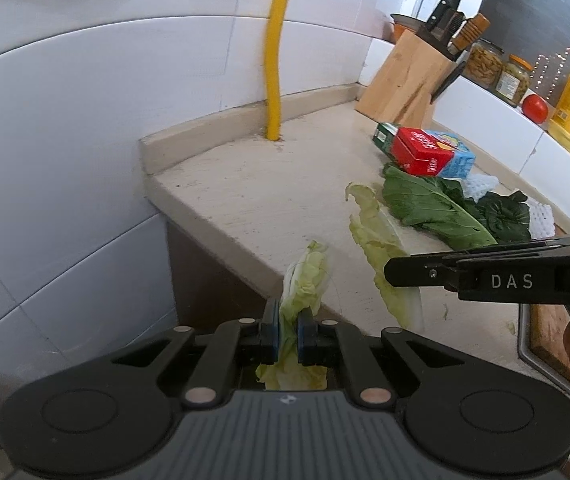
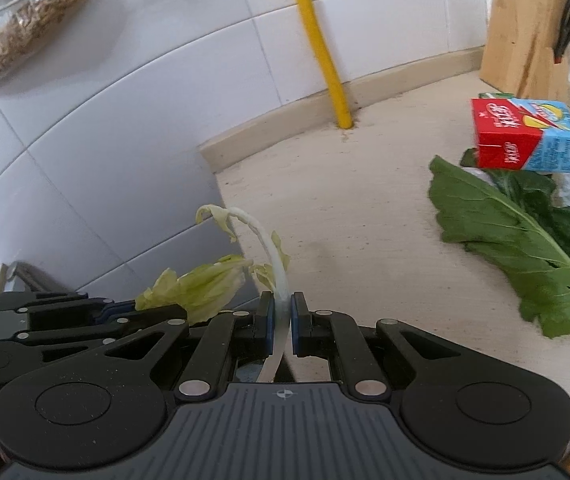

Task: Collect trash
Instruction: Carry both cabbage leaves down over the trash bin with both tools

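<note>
Both views are bright with soft, even daylight and only faint shadows on the tabletop [image 1: 269,200]. Fisheye bending curves the tile lines [image 2: 125,80] strongly toward the edges, and the corners go dark at 11 and 1 o'clock. The pipe [image 1: 275,60] and carton [image 2: 525,136] are slightly smeared by motion blur.

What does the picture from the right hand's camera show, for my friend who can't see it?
The right gripper pinches a pale cabbage leaf by its white stalk, above the edge of a beige counter. Beside it, the left gripper holds another cabbage piece. A dark green leaf and a juice carton lie on the counter.
</note>
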`<state>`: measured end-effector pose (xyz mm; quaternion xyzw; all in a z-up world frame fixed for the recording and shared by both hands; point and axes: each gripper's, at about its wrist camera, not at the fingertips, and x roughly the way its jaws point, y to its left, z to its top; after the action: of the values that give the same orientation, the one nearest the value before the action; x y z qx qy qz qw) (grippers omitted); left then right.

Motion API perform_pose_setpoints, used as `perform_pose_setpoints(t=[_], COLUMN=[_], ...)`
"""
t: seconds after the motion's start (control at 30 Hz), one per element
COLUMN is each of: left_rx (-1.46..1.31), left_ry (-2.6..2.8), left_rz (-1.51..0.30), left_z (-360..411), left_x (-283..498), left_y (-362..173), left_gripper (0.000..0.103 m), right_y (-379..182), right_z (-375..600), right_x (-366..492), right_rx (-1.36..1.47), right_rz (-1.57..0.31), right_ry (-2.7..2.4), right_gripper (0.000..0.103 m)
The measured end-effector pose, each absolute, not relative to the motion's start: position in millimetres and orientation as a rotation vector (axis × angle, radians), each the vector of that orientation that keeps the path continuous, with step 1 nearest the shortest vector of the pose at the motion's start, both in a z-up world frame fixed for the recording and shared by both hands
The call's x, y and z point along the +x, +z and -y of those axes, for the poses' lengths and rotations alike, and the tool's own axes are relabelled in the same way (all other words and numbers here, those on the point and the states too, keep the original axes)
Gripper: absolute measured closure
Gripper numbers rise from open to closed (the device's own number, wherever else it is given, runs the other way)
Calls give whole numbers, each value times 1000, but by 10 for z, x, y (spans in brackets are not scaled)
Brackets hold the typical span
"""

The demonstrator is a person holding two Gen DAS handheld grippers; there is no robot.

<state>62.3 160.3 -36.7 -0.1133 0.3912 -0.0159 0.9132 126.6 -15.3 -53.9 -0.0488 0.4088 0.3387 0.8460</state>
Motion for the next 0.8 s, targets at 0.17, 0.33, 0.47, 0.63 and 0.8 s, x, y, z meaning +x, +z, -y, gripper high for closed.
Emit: perform_pose_setpoints(t=[0.17,0.33,0.47,0.63,0.8], left_rx=[-243,-255,-263,-265,-276], left_ry=[-14,7,24,50,83], left_rz=[-797,-791,-786,-785,-783], left_z=[-1693,-1787,-1846,-1937,-2051], left_x=[552,488,436,354,257], left_y=[-370,-376,-369,-376,-388], left_gripper=[98,98,98,98,98], right_y=[-556,-595,-609,-614,-644], right_z=[45,-76,-173,-286,-412], right_x=[1214,1192,1153,1097,1044], right_rx=[-121,-141,-155,-166,-180], right_rz=[-865,-868,-870,-871,-877], right_ry=[733,755,773,796,823], right_gripper=[91,91,91,91,91])
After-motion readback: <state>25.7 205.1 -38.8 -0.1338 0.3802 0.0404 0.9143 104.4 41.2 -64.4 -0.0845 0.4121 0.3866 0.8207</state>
